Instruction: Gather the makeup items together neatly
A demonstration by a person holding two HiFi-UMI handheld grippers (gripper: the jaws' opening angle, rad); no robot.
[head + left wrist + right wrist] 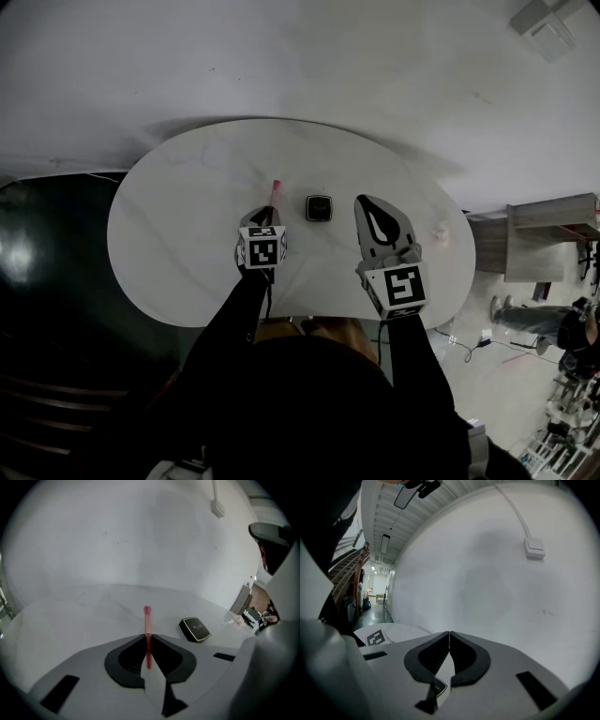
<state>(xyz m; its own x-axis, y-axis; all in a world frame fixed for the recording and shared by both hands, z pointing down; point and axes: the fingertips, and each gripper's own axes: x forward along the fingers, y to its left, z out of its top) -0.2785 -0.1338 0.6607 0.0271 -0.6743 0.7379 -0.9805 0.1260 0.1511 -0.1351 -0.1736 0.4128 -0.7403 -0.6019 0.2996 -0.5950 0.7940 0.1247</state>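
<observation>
Seen from above, a person in dark sleeves (234, 319) reaches over a pale, rounded table (169, 234), holding a gripper in each hand. Each gripper carries a cube with black-and-white square markers nearest the body.

The left gripper (270, 212) points steeply down at the tabletop. In its own view, the left gripper (147, 638) has its jaws drawn almost together, clamped on a thin pink stick (147, 618), a slim makeup item. The stick runs straight out from between the black pads, its far end over the table. Whether that end touches the surface cannot be told. From above, the pink stick (275, 190) pokes out just beyond the jaw tips, near the table's middle.

The right gripper (367, 208) sits to the right, nearly level. Its own view shows the right gripper (449, 637) with jaws pressed together and nothing between them.

Between the two grippers, slightly farther out, a small black square compact (319, 208) lies flat and closed on the table. In the left gripper view the compact (194, 629) sits right of the stick and apart from it.

Toward the table's right edge lies a small clear item (441, 232), too blurred to identify.

Beyond the table rises a plain white wall (487, 583).
</observation>
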